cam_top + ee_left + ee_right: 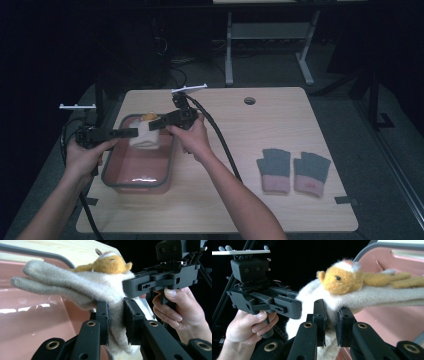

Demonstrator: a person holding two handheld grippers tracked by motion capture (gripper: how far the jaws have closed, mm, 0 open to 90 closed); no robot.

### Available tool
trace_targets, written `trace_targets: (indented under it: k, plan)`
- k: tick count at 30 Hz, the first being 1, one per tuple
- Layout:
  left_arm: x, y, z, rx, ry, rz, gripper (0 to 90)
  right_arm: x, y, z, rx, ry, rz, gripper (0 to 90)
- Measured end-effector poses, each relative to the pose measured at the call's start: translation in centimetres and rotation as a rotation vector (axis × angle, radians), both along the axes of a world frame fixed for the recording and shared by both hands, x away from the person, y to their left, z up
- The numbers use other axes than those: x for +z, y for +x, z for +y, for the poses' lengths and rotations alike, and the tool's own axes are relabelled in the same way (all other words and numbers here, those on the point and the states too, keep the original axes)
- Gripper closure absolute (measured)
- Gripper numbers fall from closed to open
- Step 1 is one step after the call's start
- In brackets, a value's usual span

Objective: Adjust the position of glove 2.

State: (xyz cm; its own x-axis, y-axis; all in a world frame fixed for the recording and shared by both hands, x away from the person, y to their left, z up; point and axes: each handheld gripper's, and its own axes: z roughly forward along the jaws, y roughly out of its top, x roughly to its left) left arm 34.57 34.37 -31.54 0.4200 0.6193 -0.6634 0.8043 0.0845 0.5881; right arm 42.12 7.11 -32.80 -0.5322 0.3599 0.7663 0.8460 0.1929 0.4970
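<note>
I hold a cream glove [145, 136] between my two claws, stretched over the pink bin [111, 178] at the left of the counter [280, 200]. My left claw [116, 323] is clamped on one edge of the cuff, and my right claw [331, 321] is clamped on the other edge — both sets of pads pinch the woolly fabric with nothing else between them. The glove's fingers point out over the bin's far side, and the small orange plush animal [110, 263] sewn on its back faces up.

The risk, as I judge it, is in the grip: each claw bites only a thin fold of soft knit, so a tug from either hand could slide the fabric out and drop that side. If I let go unevenly, the glove may drape over the grey rim instead of landing inside. The pair of grey-and-pink gloves [293, 171] lies well apart at the right — no danger there.
</note>
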Motion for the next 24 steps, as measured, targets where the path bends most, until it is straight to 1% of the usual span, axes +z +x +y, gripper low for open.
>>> trace_targets:
  k: [5, 10, 13, 16, 21, 24]
  plan:
    - [-1.0, 0.0, 0.6, 0.005, 0.011, 0.022, 75.6, -1.0, 0.1, 0.8, 0.010, -0.020, 0.010, 80.2]
    - [-2.1, 0.0, 1.1, 0.013, 0.021, 0.050, 75.6, -2.4, 0.3, 1.5, 0.011, -0.027, 0.042, 80.2]
    - [-2.7, 0.1, 1.3, 0.009, 0.030, 0.069, 75.6, -3.1, 0.4, 1.8, 0.022, -0.037, 0.050, 80.2]
    - [-3.3, 0.2, 1.4, 0.012, 0.036, 0.090, 75.7, -3.7, 0.4, 2.1, 0.020, -0.049, 0.069, 80.1]
    - [-4.1, 0.2, 1.2, 0.005, 0.063, 0.114, 75.8, -5.1, 0.3, 2.3, 0.022, -0.056, 0.095, 80.0]
    - [-4.7, 0.1, 1.2, 0.001, 0.078, 0.131, 75.8, -5.6, 0.1, 2.4, 0.026, -0.069, 0.104, 80.0]
